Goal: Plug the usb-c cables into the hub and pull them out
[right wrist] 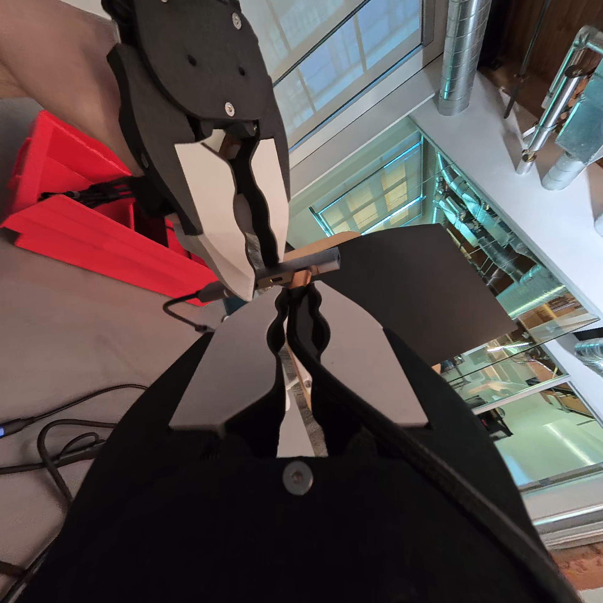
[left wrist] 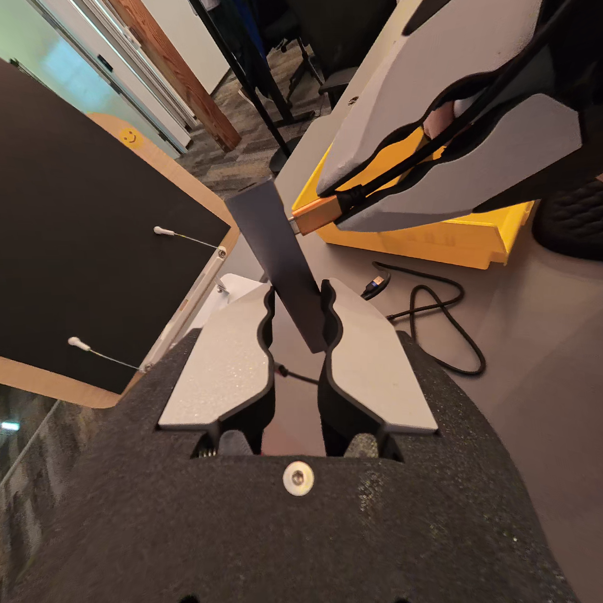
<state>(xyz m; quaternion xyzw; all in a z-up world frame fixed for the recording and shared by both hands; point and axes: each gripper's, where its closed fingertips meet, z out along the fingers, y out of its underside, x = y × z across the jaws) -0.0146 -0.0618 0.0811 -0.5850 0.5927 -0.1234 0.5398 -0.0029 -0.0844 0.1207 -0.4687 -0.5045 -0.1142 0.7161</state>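
Observation:
My left gripper [left wrist: 297, 288] is shut on the lower end of a dark grey slab-shaped hub [left wrist: 270, 241] and holds it tilted above the table. My right gripper [left wrist: 331, 208] comes in from the upper right, shut on a black cable just behind its orange-cased USB-C plug [left wrist: 315, 213]. The plug's metal tip meets the hub's side edge; a short bit of metal still shows. In the right wrist view my right gripper [right wrist: 297, 292] holds the orange plug [right wrist: 300, 277] against the hub [right wrist: 313, 259], beside an empty port [right wrist: 277, 279]. The left gripper [right wrist: 264, 270] clamps the hub from above.
A yellow bin [left wrist: 424, 235] sits behind the hub on the grey table [left wrist: 522, 359]. A loose black cable [left wrist: 447, 326] with a blue-tipped plug [left wrist: 375, 284] lies at the right. A black board [left wrist: 81, 228] stands at the left. A red bin [right wrist: 81, 212] and more cables [right wrist: 49, 434] lie nearby. Spacing between my two grippers at the tips: around 5 cm.

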